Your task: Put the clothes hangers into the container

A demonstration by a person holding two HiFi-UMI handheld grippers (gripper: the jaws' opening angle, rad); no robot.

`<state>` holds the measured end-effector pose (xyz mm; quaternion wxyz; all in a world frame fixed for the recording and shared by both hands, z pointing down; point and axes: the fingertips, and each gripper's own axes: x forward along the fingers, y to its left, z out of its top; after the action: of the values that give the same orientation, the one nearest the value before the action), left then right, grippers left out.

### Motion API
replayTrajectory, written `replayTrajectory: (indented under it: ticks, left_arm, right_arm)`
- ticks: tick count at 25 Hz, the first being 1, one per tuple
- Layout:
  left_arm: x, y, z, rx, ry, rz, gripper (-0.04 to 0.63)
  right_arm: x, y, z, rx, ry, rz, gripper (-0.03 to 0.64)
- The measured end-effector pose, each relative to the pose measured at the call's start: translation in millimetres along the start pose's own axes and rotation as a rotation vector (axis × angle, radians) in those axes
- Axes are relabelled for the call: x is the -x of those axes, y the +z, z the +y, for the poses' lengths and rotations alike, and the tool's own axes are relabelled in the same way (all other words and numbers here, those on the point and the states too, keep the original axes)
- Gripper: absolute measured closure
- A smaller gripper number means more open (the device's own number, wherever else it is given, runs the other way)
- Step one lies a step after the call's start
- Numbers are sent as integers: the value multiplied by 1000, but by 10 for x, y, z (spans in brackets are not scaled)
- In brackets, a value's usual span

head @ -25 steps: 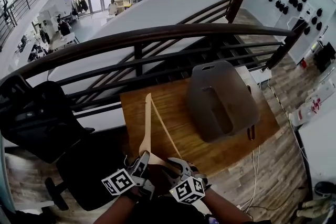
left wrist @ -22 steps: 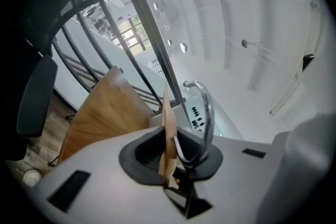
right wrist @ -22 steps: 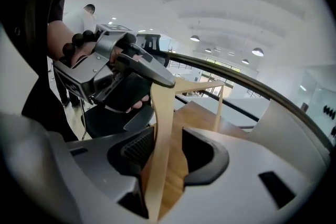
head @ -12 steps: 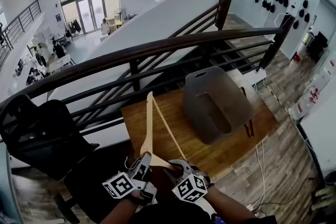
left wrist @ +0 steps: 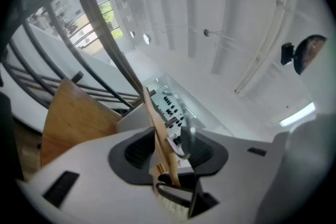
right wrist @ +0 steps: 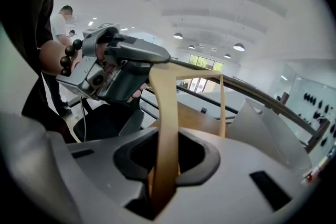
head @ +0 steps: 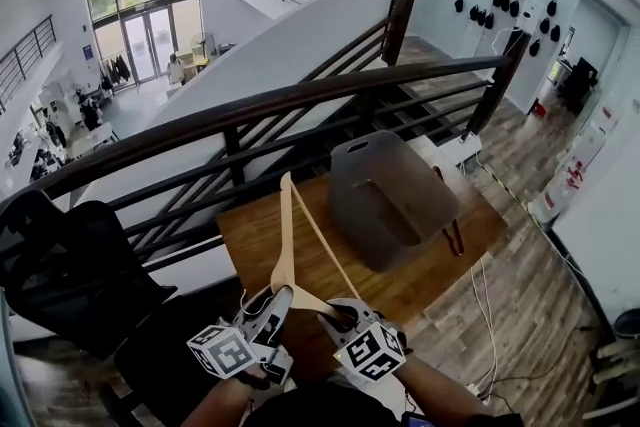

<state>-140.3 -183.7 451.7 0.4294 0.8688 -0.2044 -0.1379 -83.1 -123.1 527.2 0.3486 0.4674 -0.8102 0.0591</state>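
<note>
Right gripper [head: 336, 315]: my jaws have just been closing and now pinch one arm of the wooden hanger [head: 284, 235]. Left gripper [head: 275, 301], just beside it: jaws have just been opening, hook end loose between them. Grey container [head: 347, 193] ahead of both, apart from the hanger.

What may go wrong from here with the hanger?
The left gripper has just been opening, with the hanger loose between its jaws; only the right gripper, just closing on it, holds it, so it may swing or slip. Its far tip points toward the railing and could strike it or the container.
</note>
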Motion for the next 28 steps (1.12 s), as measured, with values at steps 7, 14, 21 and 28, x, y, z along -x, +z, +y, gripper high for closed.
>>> replayTrajectory:
  ticks: [7, 14, 21, 28]
  left_arm:
    - [-25, -130, -191, -202, -62, 99, 371]
    - [-98, -237, -321, -281, -96, 147, 368]
    - [-241, -220, -223, -330, -58, 143, 368]
    - [-556, -271, -212, -395, 5, 107, 370]
  right_arm:
    - [198, -111, -273, 14, -148, 39, 554]
    - [531, -141, -885, 33, -257, 66, 555]
    - [704, -325, -1712, -26, -293, 108, 557]
    - [625, -617, -2239, -54, -208, 180, 557]
